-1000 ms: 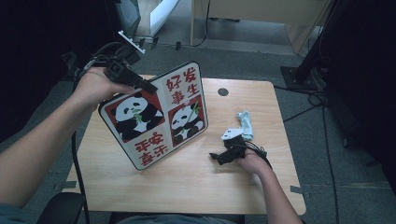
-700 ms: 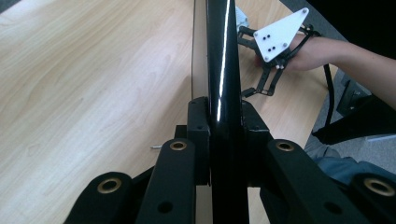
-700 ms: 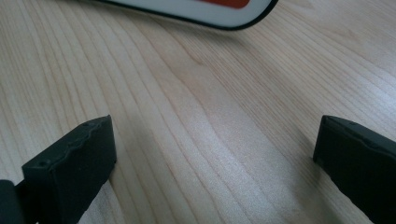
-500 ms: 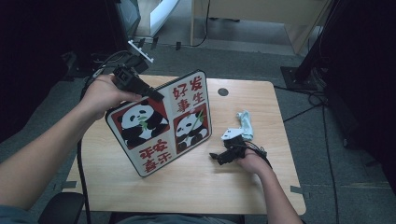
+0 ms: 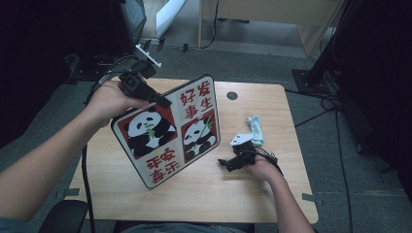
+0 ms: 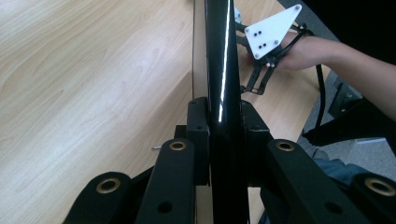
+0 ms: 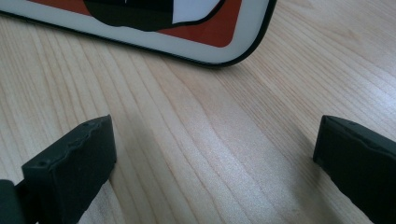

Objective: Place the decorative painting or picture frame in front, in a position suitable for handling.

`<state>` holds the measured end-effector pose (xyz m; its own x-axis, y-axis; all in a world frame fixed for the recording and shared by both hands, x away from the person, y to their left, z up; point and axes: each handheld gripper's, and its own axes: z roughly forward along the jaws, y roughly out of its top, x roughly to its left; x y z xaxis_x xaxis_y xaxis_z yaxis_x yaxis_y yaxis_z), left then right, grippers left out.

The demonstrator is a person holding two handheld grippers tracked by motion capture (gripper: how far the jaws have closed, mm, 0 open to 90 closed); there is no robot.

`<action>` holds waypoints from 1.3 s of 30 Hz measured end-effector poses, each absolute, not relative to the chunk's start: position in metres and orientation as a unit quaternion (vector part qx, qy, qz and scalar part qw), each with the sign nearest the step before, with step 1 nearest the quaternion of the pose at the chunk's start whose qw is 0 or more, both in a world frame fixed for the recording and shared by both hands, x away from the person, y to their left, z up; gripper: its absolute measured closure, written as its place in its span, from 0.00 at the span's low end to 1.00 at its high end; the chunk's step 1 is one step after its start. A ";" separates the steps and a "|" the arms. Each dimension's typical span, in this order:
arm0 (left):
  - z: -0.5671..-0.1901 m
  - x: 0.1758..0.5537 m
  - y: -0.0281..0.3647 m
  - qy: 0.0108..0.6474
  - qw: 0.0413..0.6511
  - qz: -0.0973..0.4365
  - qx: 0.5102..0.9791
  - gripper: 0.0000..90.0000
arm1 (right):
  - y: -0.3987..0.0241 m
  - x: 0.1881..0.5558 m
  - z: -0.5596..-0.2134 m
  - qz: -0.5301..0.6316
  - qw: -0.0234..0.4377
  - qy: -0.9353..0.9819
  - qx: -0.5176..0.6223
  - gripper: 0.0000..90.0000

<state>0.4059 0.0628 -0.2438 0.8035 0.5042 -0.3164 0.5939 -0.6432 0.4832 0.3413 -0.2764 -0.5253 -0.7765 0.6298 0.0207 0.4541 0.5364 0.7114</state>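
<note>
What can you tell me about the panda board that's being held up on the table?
The panda board is a flat, rigid-looking panel with rounded corners, a white border and a dark edge. Its face shows two pandas on red panels, with red Chinese characters above the right one and below the left one. It stands tilted, its lower edge on the wooden table. The left gripper is shut on its upper edge, jaws on both faces. The right gripper rests nearby, jaws open, apart from it.

A light wooden table [image 5: 204,194] stands on grey carpet [image 5: 340,126], with dark furniture [image 5: 379,63] around.
</note>
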 end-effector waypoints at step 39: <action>-0.248 0.402 0.073 0.309 0.297 -0.042 0.902 0.43 | -0.276 0.341 -0.525 0.367 0.120 0.868 0.312 0.00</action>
